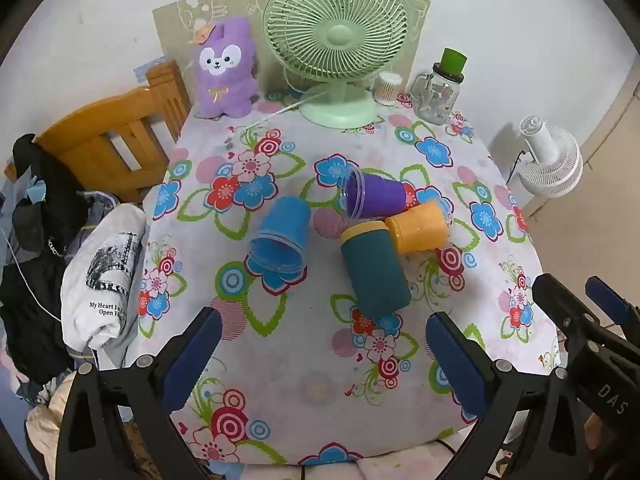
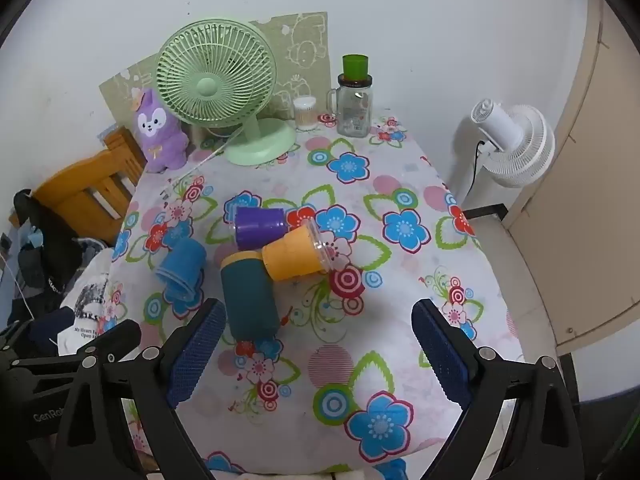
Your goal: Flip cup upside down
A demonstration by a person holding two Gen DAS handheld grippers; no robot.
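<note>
Several cups lie on their sides on the flowered tablecloth (image 1: 304, 380): a blue cup (image 1: 282, 236) (image 2: 182, 266), a purple cup (image 1: 372, 198) (image 2: 260, 228), an orange cup (image 1: 418, 228) (image 2: 294, 256) and a dark teal cup with a yellow rim (image 1: 374, 270) (image 2: 248, 298). My left gripper (image 1: 322, 342) is open and empty, above the near part of the table, short of the cups. My right gripper (image 2: 320, 338) is open and empty, just near and right of the teal cup; it also shows in the left wrist view (image 1: 576, 300).
A green desk fan (image 1: 336, 48), a purple plush toy (image 1: 226, 70), a cotton-swab box (image 1: 388, 88) and a glass jar with a green cap (image 1: 438, 90) stand at the far edge. A wooden chair (image 1: 108, 140) with clothes is left; a white fan (image 2: 516, 144) is right.
</note>
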